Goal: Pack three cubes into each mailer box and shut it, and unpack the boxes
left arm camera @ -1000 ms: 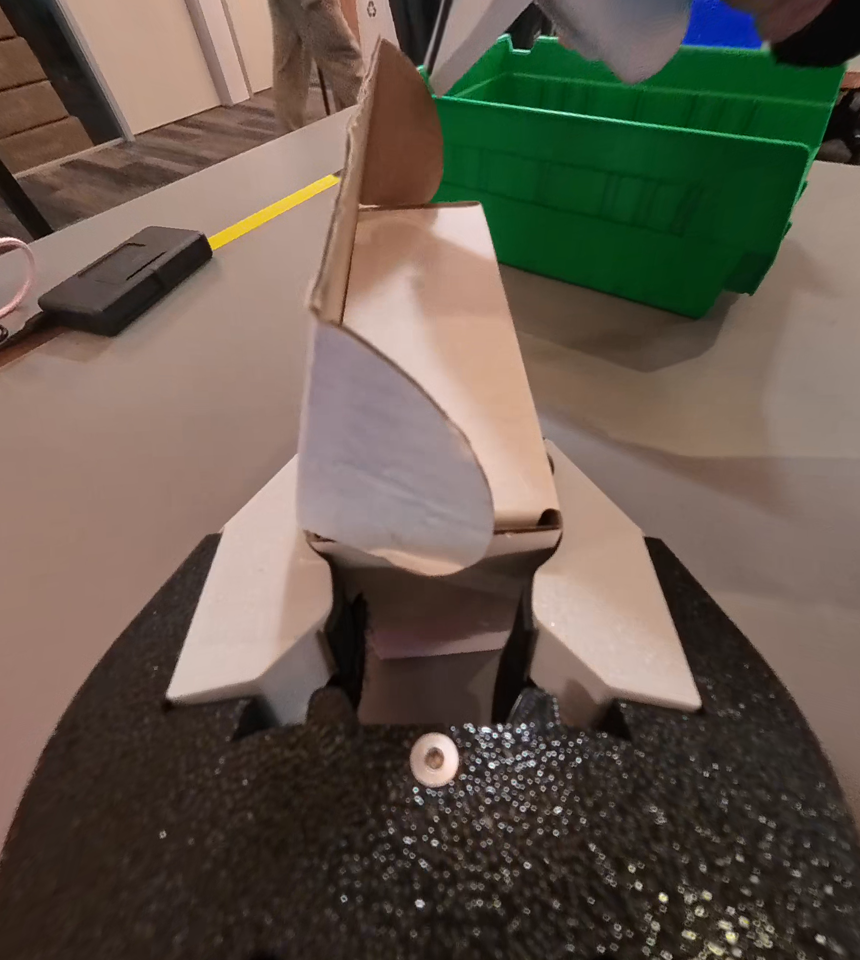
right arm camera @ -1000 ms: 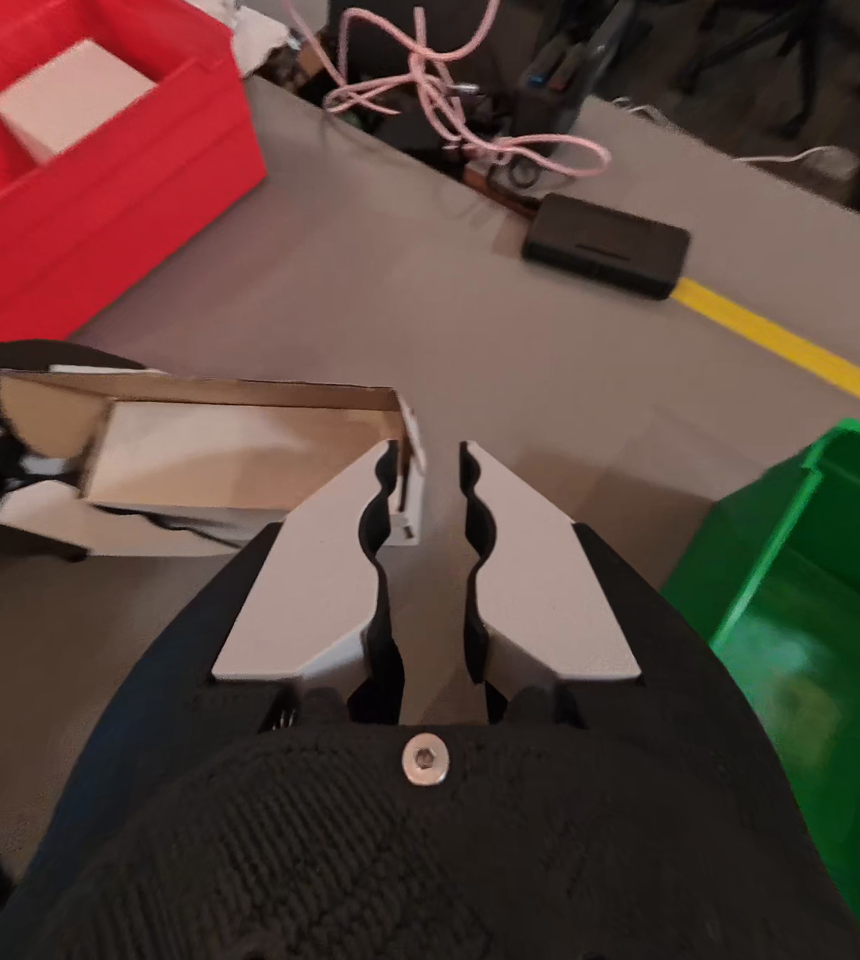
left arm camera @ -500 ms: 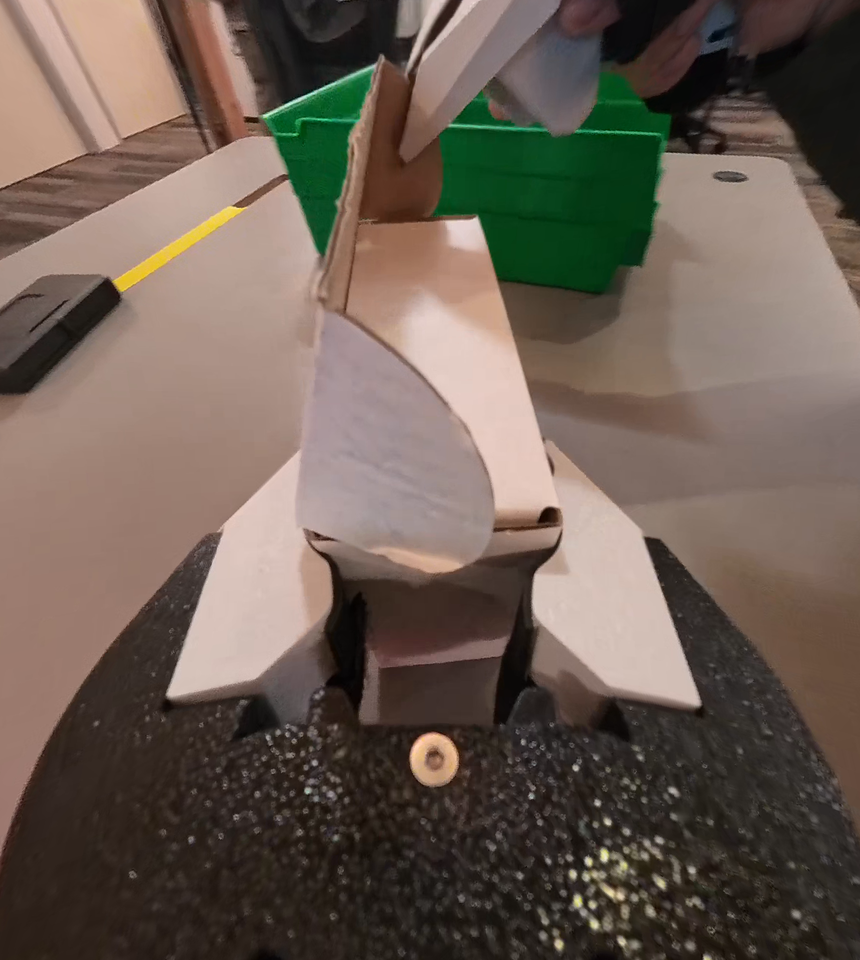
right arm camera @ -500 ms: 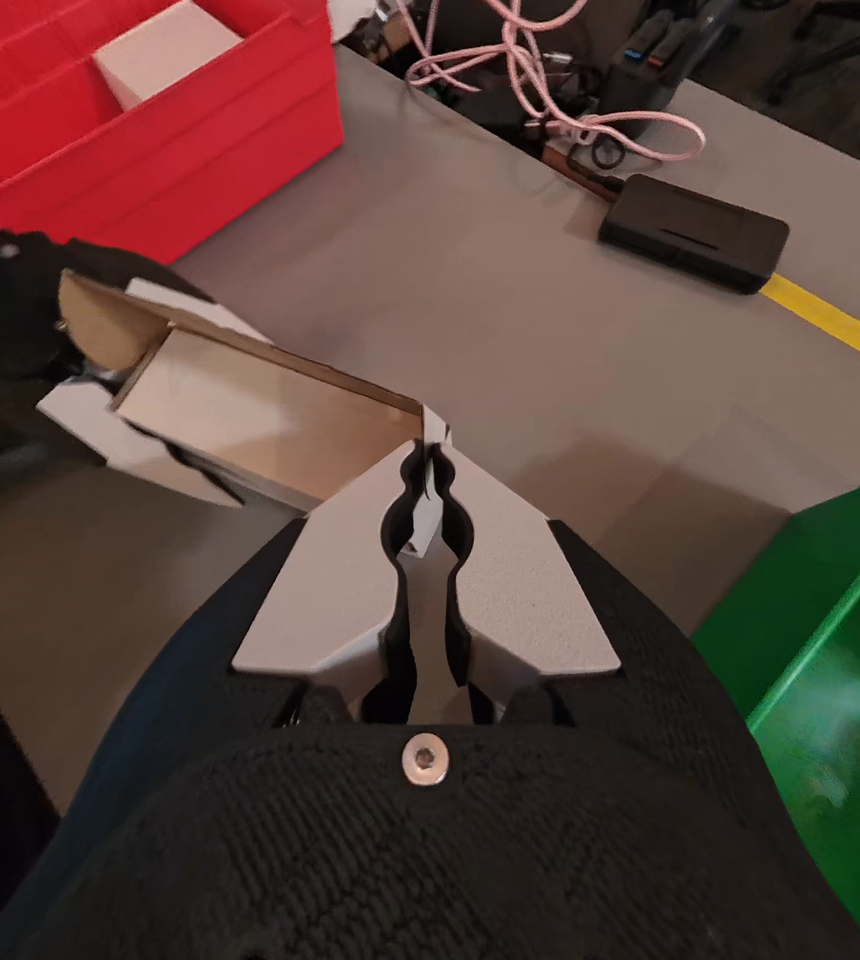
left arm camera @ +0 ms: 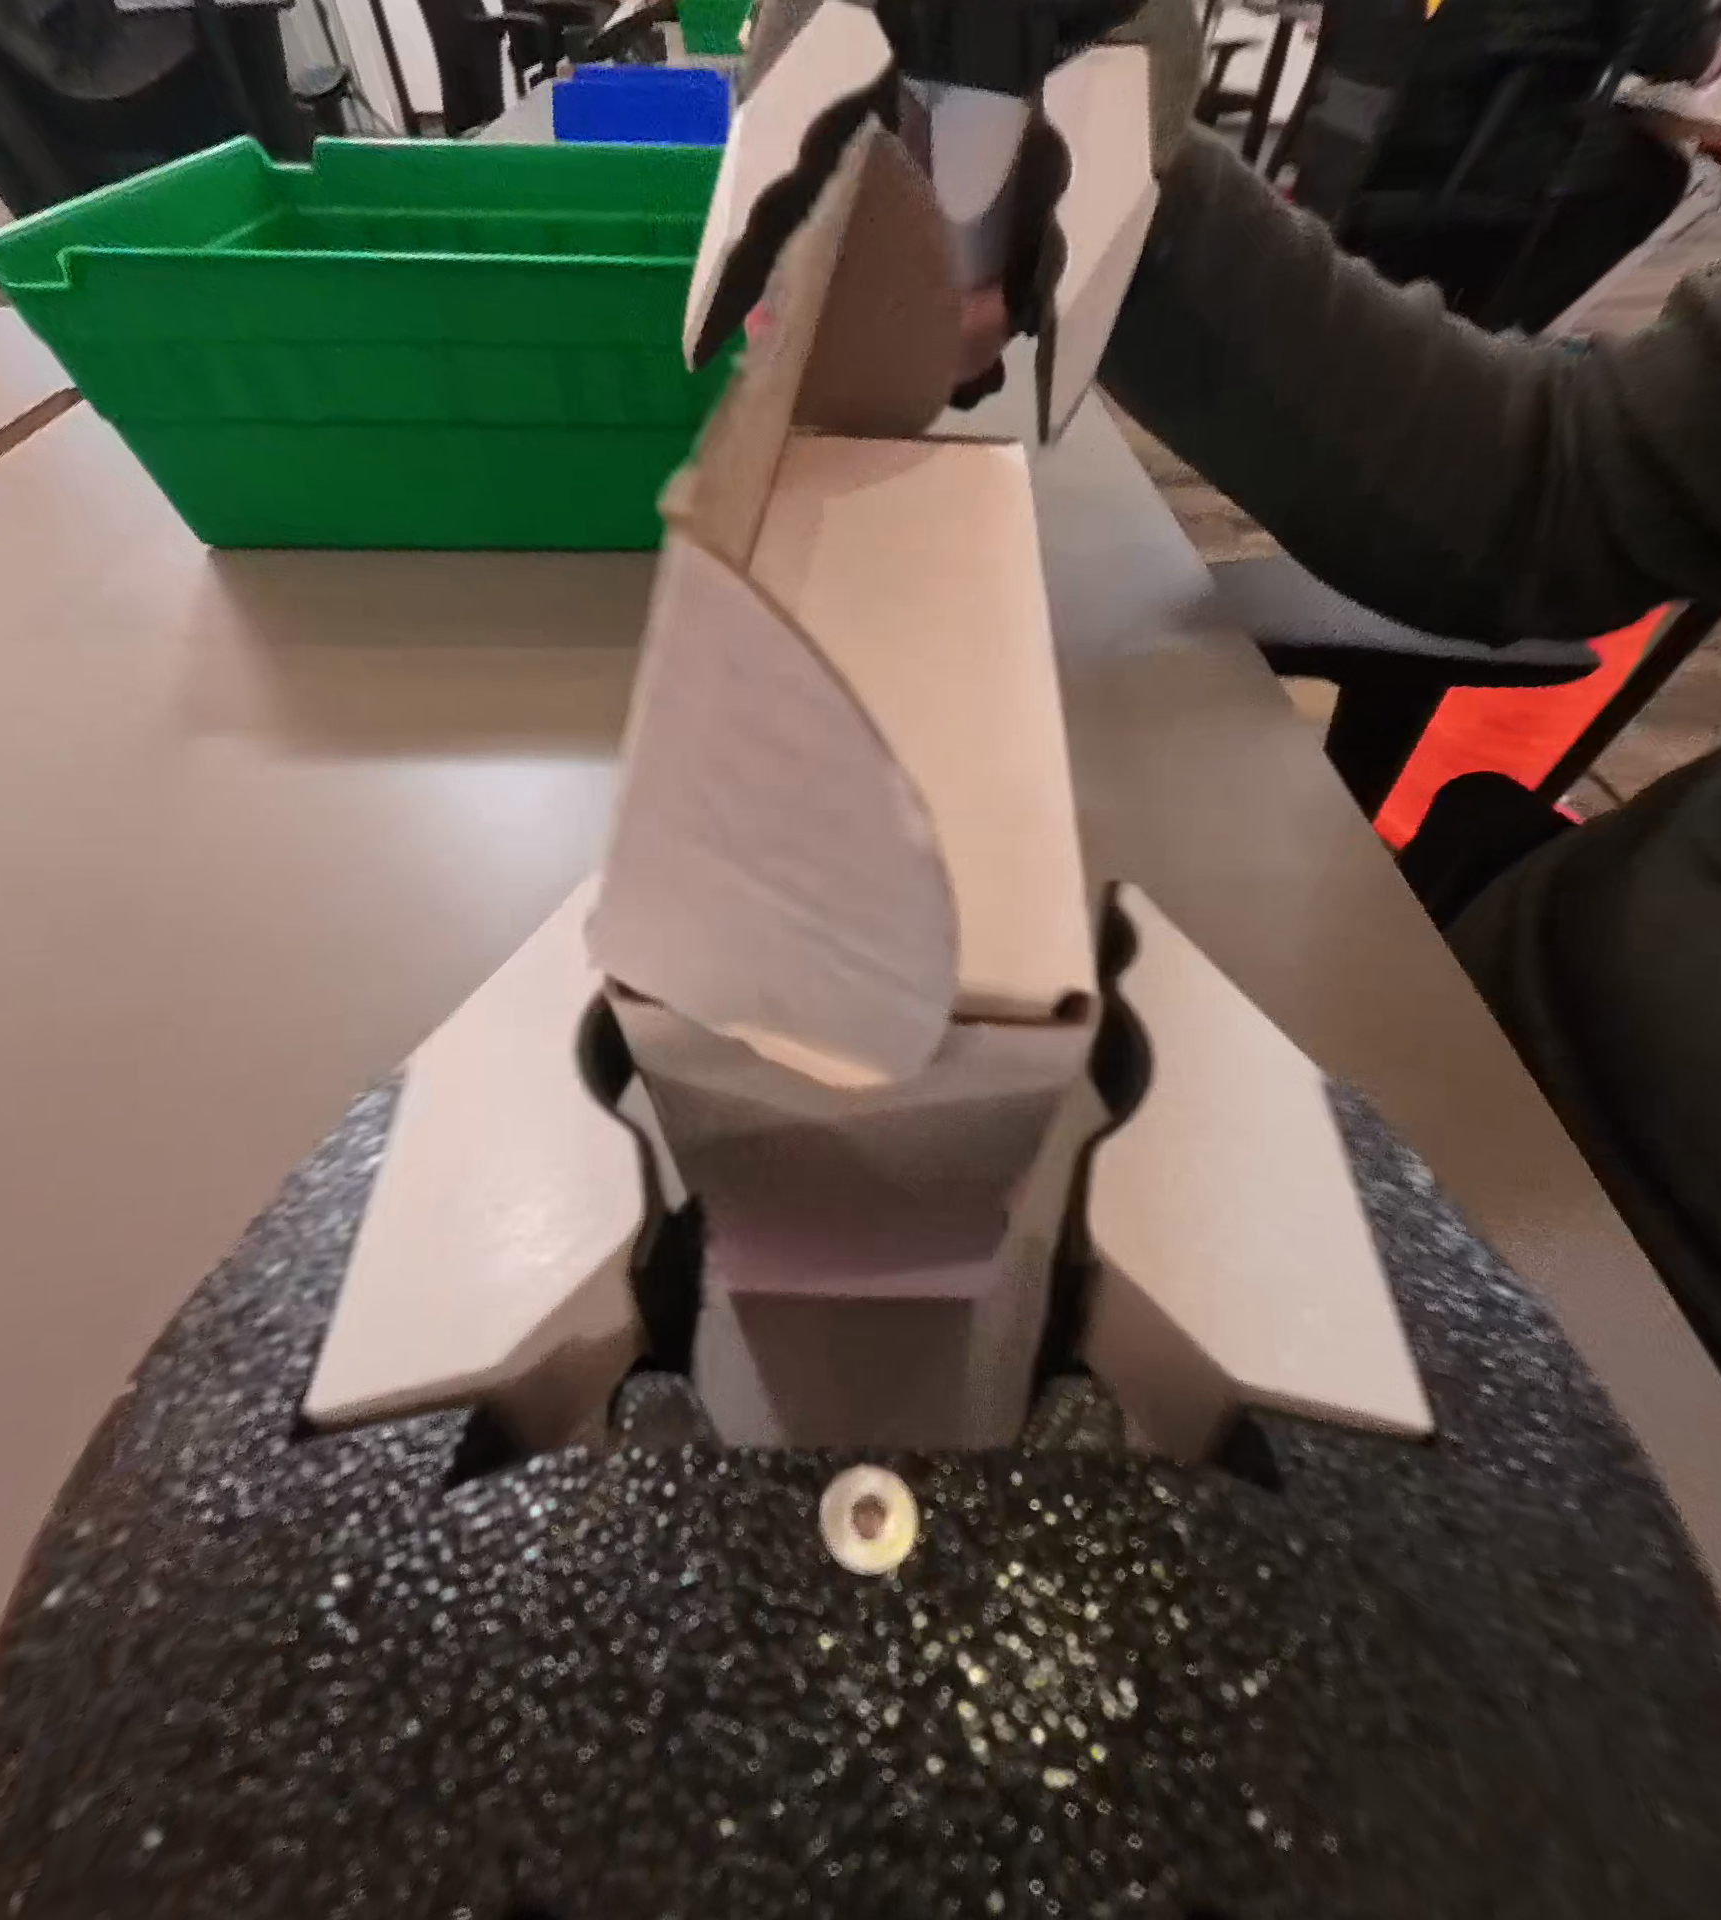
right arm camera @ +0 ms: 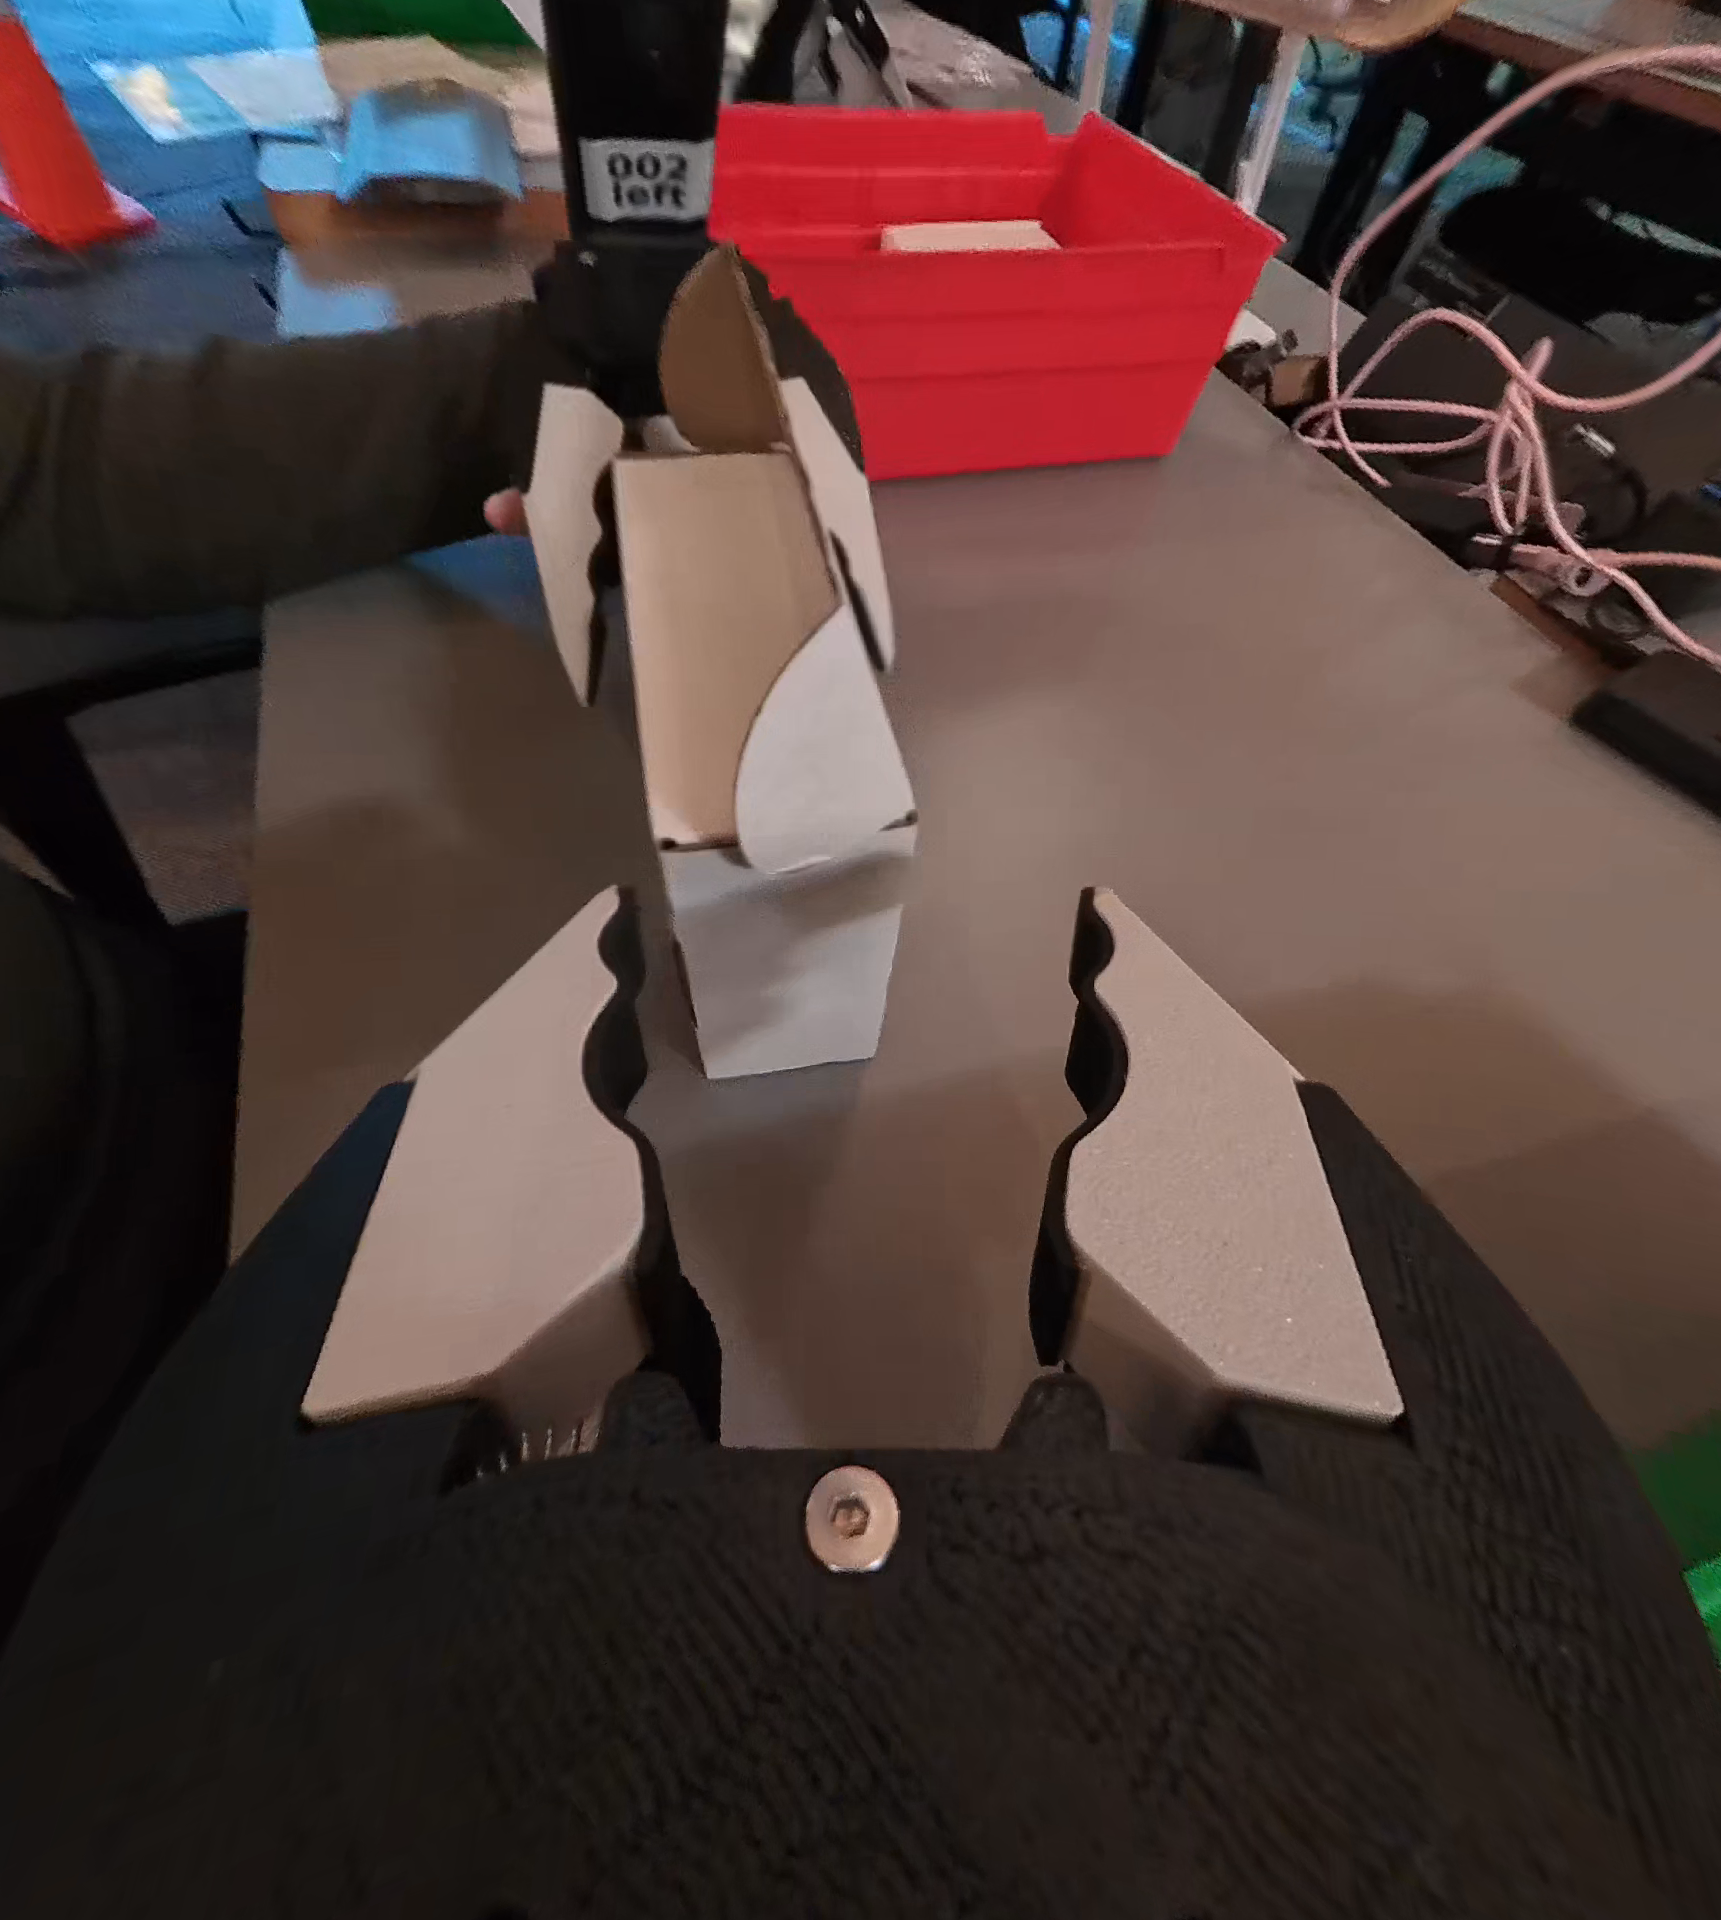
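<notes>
Grey worktop (right arm camera: 1251, 727) carries everything. Nearest, our right gripper (right arm camera: 851, 997) stands spread, pads clear of the mailer box (right arm camera: 731, 644), which lies lengthwise by the worktop's near edge. At its far end our left gripper (left arm camera: 851, 1049) straddles it; we cannot tell if the pads press. We judge the cardboard light, stiff, crushable: take its side walls, not the loose flaps. Beyond sits a red bin (right arm camera: 991, 343).

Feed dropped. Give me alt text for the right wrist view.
The right gripper is open and holds nothing, facing an open mailer box on the grey table. The left gripper straddles the box's far end; a red bin sits behind.
</notes>
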### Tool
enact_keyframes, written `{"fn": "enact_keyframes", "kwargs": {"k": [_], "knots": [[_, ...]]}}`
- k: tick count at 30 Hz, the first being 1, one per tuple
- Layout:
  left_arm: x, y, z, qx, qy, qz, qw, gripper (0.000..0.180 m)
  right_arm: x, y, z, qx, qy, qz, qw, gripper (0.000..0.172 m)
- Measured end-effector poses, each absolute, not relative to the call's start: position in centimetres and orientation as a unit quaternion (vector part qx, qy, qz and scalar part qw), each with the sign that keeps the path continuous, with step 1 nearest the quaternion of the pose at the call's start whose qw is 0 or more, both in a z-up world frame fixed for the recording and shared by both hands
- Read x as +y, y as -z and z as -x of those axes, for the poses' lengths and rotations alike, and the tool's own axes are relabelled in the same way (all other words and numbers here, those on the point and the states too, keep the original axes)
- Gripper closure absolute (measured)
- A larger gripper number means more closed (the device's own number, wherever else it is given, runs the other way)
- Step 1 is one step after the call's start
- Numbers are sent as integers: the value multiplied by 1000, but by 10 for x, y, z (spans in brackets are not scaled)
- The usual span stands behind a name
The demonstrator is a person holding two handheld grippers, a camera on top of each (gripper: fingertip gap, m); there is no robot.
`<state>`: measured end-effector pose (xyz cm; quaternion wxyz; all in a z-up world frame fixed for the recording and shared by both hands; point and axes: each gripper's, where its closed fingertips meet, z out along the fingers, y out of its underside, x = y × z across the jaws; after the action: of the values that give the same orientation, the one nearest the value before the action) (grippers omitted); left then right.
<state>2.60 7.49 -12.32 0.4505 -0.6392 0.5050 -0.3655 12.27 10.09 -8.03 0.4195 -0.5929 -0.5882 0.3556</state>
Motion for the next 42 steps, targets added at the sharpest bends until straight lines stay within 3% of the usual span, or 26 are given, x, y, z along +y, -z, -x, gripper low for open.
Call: {"fn": "enact_keyframes", "kwargs": {"k": [1, 3, 11, 19, 26, 42], "knots": [[72, 122, -21, 504, 360, 643, 450, 81, 99, 78, -124, -588, -371, 584, 419, 90], [64, 109, -9, 491, 366, 639, 465, 78, 96, 70, -126, -590, -398, 560, 424, 91], [49, 37, 43, 445, 406, 563, 566, 101, 89, 51, -116, -644, -428, 477, 417, 104], [59, 46, 39, 486, 410, 583, 505, 123, 86, 52, -106, -665, -444, 449, 398, 113], [66, 58, 24, 523, 386, 585, 485, 150, 81, 56, -100, -677, -449, 420, 404, 138], [78, 55, 18, 442, 366, 661, 484, 152, 91, 50, -100, -551, -524, 537, 365, 143]]}}
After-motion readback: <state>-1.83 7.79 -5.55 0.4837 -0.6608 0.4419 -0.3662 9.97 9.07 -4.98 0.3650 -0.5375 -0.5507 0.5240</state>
